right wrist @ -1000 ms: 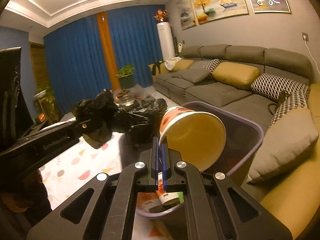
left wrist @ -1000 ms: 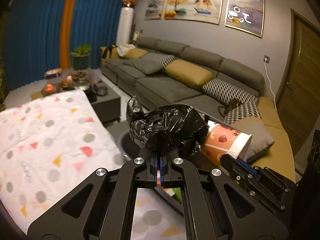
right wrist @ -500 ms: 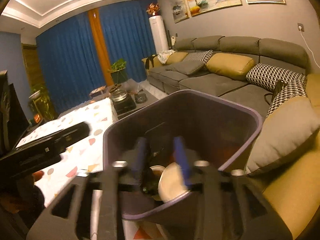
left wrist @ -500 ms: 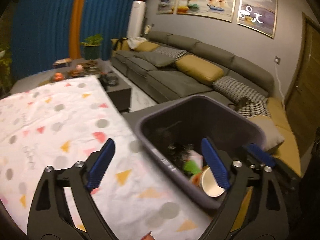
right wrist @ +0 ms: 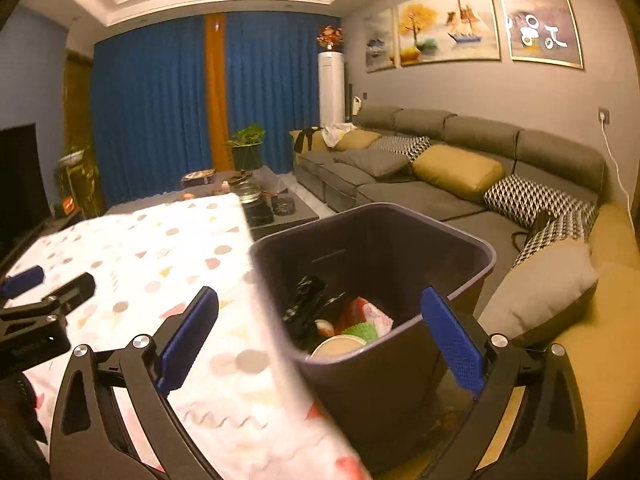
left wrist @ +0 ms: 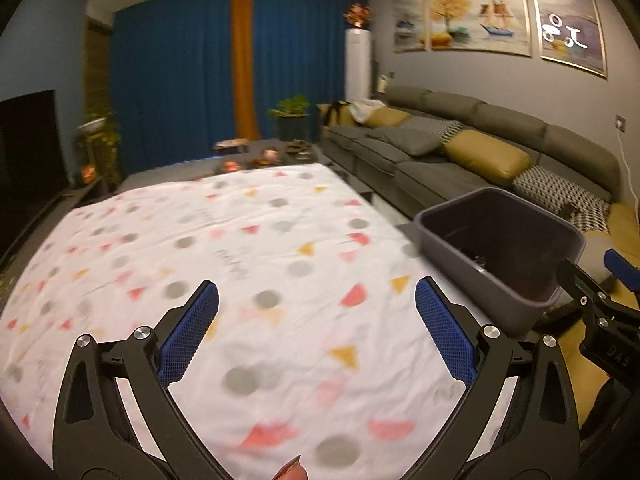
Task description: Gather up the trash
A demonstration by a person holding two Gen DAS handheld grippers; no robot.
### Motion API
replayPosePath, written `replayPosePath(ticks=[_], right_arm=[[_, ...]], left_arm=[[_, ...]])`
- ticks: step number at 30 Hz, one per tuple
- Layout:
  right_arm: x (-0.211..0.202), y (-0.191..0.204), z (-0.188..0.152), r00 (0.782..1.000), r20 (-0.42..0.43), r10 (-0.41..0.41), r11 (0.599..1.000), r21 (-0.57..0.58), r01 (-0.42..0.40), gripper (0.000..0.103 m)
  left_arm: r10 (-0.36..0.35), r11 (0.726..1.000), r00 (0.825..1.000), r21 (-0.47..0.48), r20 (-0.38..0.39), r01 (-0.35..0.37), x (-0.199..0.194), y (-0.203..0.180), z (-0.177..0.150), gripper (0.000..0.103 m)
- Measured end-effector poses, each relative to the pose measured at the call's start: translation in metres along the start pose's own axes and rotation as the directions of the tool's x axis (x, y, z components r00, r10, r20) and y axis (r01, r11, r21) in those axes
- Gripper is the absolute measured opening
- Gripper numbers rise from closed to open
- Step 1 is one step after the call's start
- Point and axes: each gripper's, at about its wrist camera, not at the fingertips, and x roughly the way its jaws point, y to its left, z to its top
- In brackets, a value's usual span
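Left gripper [left wrist: 316, 328]: your jaws were opening, nothing between them, over the patterned cloth [left wrist: 224, 248].
Right gripper [right wrist: 320, 336]: jaws likewise opening, empty, at the bin [right wrist: 452, 236].
Trash [right wrist: 352, 328]: lay inside the bin.
Advice: you needed to scan the cloth before reaching.

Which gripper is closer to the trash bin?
Right. The right gripper hangs just over the trash bin, jaws opening, empty. The left gripper is beside it over the tablecloth, jaws opening, empty.
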Motion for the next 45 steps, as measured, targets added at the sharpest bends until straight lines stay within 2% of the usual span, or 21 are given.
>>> replayPosePath(ticks=[4,11,18,29,45], right_arm=[[-0.035,0.019,-0.004,0.998,0.027,0.062,0.998,0.004,-0.063,0.097],[-0.083,0.040,-0.012,0.994,0.057,0.091,0.996,0.008,-0.092,0.097],[-0.112,0.048,-0.021,0.994,0.059,0.090,0.996,0.020,-0.092,0.097],[-0.138,0.059,-0.018,0.991,0.091,0.094,0.996,0.001,-0.094,0.097],[-0.144,0.061,-0.016,0.990,0.107,0.093,0.996,-0.003,-0.094,0.097]], left_arm=[[0.044,0.999,0.999,-0.016,0.024,-0.043,-0.033,0.019,-0.012,0.097],[0.074,0.995,0.997,-0.068,0.022,-0.073,-0.081,0.052,-0.032,0.097],[0.095,0.992,0.995,-0.086,0.032,-0.092,-0.116,0.069,-0.047,0.097],[0.083,0.991,0.995,-0.109,0.052,-0.077,-0.141,0.082,-0.051,0.097],[0.062,0.992,0.996,-0.117,0.069,-0.053,-0.150,0.085,-0.049,0.097]])
